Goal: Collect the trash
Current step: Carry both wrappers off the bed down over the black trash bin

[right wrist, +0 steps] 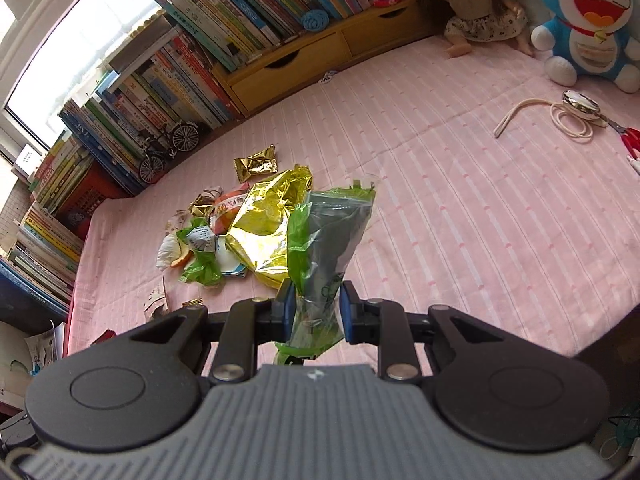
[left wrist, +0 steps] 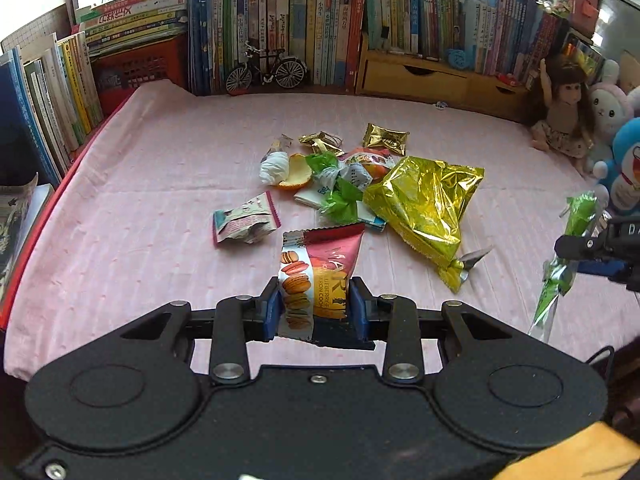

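Left gripper (left wrist: 316, 306) clamped on macaron wrapper (left wrist: 320, 268), lifted off pink cloth (left wrist: 140, 200). Right gripper (right wrist: 316, 308) pinching green wrapper (right wrist: 328, 248), also airborne. Rest of trash pile (left wrist: 360, 176) sits mid-cloth, gold bag (left wrist: 424, 200) included. Looks like carry-off step; next needs a bin, none visible tbh.

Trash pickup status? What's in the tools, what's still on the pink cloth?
Done: no bin is in view, so nothing shows as collected. In hand: left tool clamps a macaron cookie wrapper; right tool clamps a green wrapper. Left: the yellow foil bag, gold wrapper, orange peel and other scraps.
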